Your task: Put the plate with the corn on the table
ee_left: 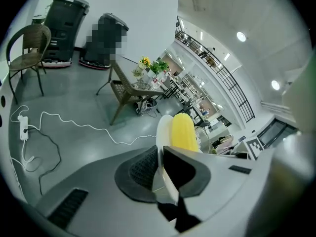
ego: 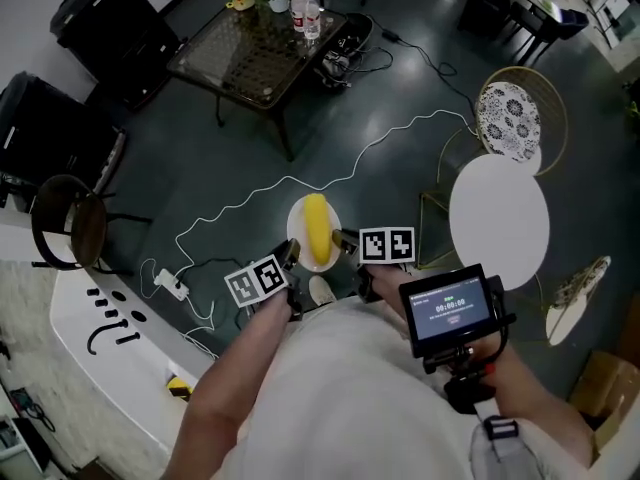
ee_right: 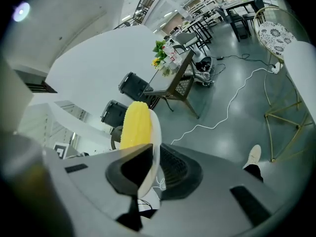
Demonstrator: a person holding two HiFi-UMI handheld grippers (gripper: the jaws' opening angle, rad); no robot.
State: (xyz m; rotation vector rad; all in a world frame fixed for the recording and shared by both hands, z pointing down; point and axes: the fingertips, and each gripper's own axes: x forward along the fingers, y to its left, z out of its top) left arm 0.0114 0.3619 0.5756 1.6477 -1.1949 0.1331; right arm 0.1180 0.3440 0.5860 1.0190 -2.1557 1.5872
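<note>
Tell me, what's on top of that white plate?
A yellow corn cob lies on the plate; left claw and right claw pinch its rim. The cob covers the plate's middle.

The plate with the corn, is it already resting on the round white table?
No: the left gripper and right gripper hold the plate over the floor, and the round white table stands apart to its right.

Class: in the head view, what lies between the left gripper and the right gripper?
The plate with the corn, its edges clamped by the left gripper and right gripper; the head view shows this.
</note>
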